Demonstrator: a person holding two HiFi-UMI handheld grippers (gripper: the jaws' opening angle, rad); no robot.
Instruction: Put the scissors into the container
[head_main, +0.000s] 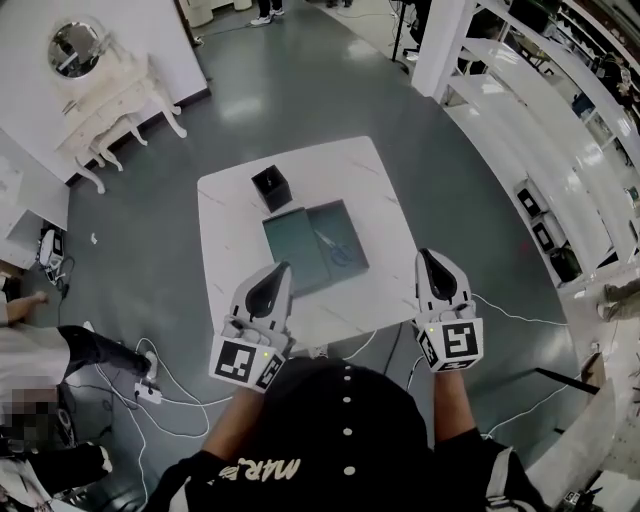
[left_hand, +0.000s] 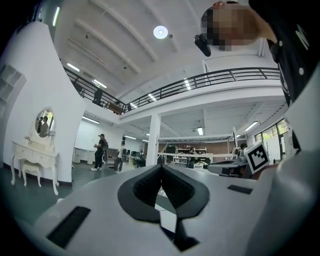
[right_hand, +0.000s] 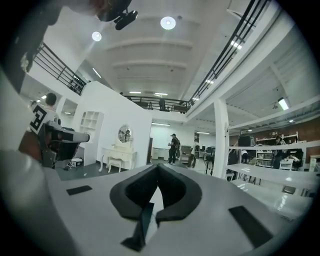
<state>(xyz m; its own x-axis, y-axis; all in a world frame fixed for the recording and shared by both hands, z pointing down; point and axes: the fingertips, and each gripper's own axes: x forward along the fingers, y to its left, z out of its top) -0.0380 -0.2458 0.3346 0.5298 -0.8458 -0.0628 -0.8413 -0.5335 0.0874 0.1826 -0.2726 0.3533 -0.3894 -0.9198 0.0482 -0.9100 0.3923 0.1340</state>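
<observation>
A glossy grey floor (head_main: 150, 230) surrounds a white square table (head_main: 232, 255), with a white dressing table (head_main: 112, 108) and oval mirror (head_main: 75, 47) against a white wall (head_main: 25, 95), long white shelving (head_main: 525, 115) opposite, and round ceiling lights (right_hand: 168, 22) overhead.

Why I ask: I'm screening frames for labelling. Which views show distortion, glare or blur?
Head view: sharp, with a mild wide-angle bend; lamp sheen on the grey floor; scissors small but legible inside the container. Left gripper view: strong fisheye, dark corners, ceiling lamp blown out. Right gripper view: same fisheye and dark corners, two lamps glaring.
</observation>
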